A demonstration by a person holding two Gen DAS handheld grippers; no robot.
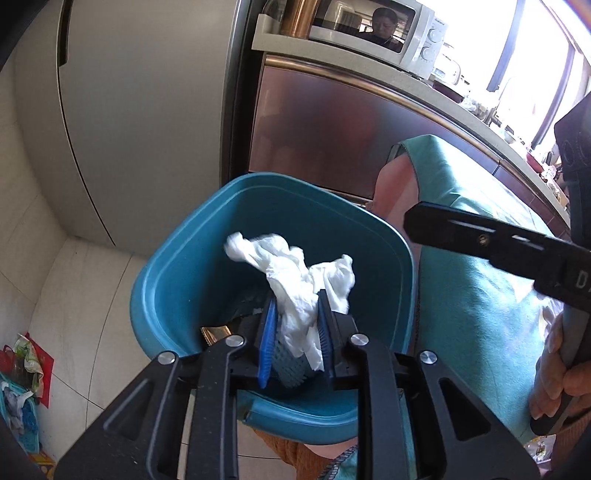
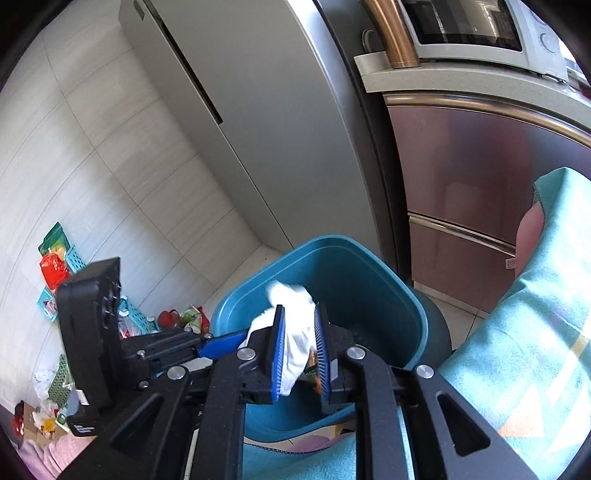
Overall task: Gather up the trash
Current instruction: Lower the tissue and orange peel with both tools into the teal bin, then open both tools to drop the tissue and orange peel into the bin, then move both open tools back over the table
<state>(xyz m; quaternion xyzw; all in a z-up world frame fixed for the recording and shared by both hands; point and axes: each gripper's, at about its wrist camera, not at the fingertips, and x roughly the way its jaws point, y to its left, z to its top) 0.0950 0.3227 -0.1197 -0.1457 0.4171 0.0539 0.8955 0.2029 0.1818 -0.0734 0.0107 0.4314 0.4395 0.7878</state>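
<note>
A teal plastic bin stands on the floor; it also shows in the right wrist view. My left gripper is shut on a crumpled white tissue, held over the bin's opening. In the right wrist view the left gripper's body reaches in from the left, and the tissue shows between my right gripper's blue pads. The right jaws stand apart above the bin; whether they grip anything I cannot tell. The right gripper's black finger crosses the left wrist view.
A grey fridge and a copper-toned cabinet with a microwave stand behind the bin. Coloured wrappers and teal baskets litter the tiled floor at left. A teal cloth lies at right.
</note>
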